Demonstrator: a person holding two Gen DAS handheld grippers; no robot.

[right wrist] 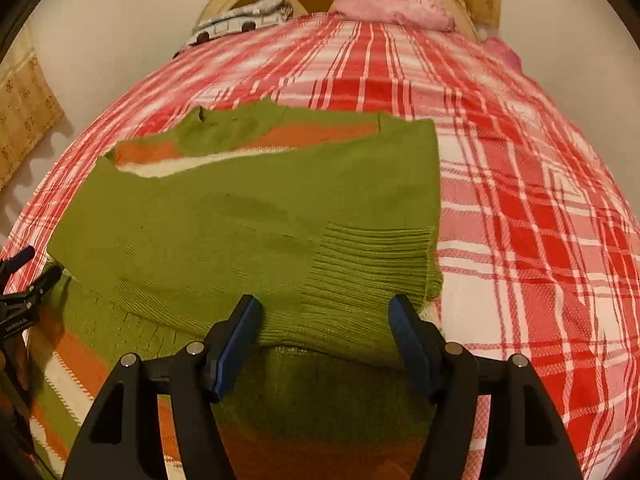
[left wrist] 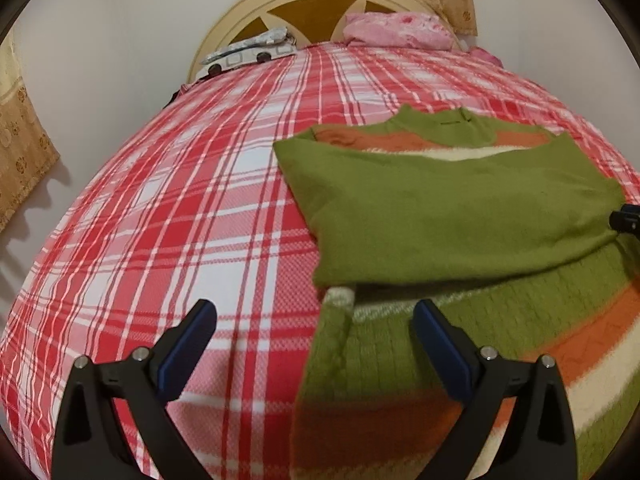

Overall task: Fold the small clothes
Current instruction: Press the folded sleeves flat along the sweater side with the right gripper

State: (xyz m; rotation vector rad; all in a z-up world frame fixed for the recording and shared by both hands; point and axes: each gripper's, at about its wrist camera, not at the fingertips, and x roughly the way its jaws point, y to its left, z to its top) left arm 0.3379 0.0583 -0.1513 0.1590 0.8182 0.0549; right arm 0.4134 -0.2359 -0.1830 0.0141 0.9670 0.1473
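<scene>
Left wrist view: no brand name or writing can be read here. The left tongs [left wrist: 314, 344] are released, jaws wide apart, holding nothing. They hover over the near left edge of the sweater [left wrist: 452, 216], a green knit with orange and cream stripes that lies on the bed [left wrist: 160, 208], which has a red-and-white plaid cover. One blue pad stands over the plaid, the other over the striped lower part of the sweater. A green sleeve is folded across the body. At the right edge a small piece of the right tongs [left wrist: 626, 220] shows, just beside the sweater's far side; the rest is cut off. A pink pillow [left wrist: 396, 30] and a grey patterned pillow [left wrist: 250, 50] lie by the headboard [left wrist: 224, 28].

Right wrist view: the right tongs [right wrist: 326, 344] are released too, jaws spread and gripping nothing, with the ribbed cuff [right wrist: 372, 264] of the folded sleeve lying between and just beyond the pads. The sweater [right wrist: 224, 216] fills the middle of the bed [right wrist: 520, 200]. At the left edge the left tongs [right wrist: 24, 284] appear, partly cut off; small white lettering on them is too blurred to read.
</scene>
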